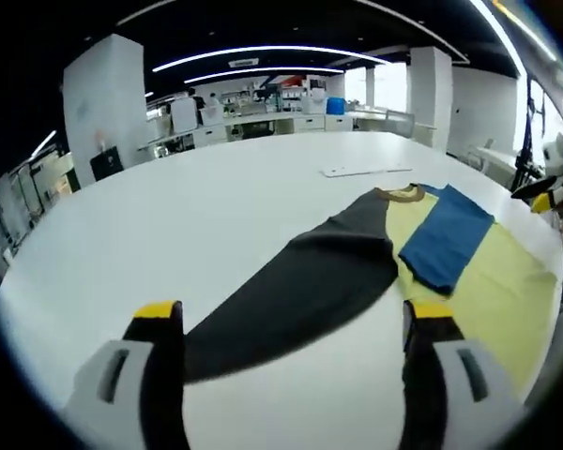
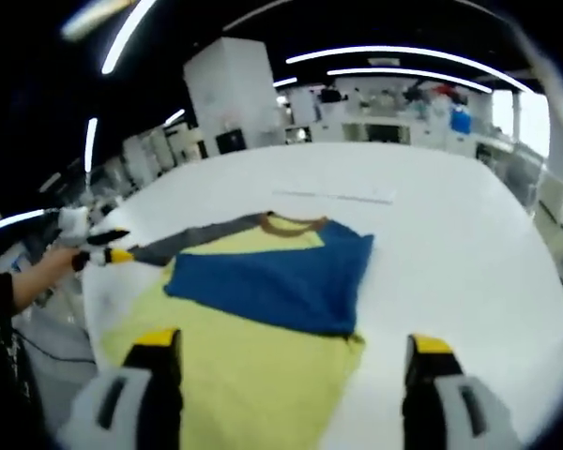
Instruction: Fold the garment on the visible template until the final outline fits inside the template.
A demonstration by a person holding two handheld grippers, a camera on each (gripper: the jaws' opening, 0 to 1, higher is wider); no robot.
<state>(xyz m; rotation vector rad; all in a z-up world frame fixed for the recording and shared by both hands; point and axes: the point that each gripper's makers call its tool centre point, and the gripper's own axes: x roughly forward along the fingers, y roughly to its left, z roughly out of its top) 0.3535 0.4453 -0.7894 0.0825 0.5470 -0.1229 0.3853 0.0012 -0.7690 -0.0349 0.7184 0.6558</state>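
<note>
A long-sleeved garment lies flat on the white table point(image 1: 169, 216). Its body point(image 1: 493, 291) is yellow and the collar point(image 1: 401, 194) is tan. The blue sleeve point(image 1: 448, 236) is folded across the body. The dark grey sleeve point(image 1: 300, 281) stretches out, and its cuff end lies between the jaws of my left gripper point(image 1: 295, 314), which is open. My right gripper point(image 2: 294, 342) hangs open over the yellow hem point(image 2: 253, 375), with the blue sleeve point(image 2: 281, 281) just beyond. The left gripper point(image 2: 103, 255), held by a hand, sits at the grey sleeve's point(image 2: 192, 239) tip.
A thin flat white strip point(image 1: 366, 172) lies on the table beyond the collar, also visible as the strip point(image 2: 338, 195). The right gripper point(image 1: 547, 192) shows at the table's edge. Desks, pillars and shelves stand far behind. The table edge point(image 2: 84, 309) runs close to the garment.
</note>
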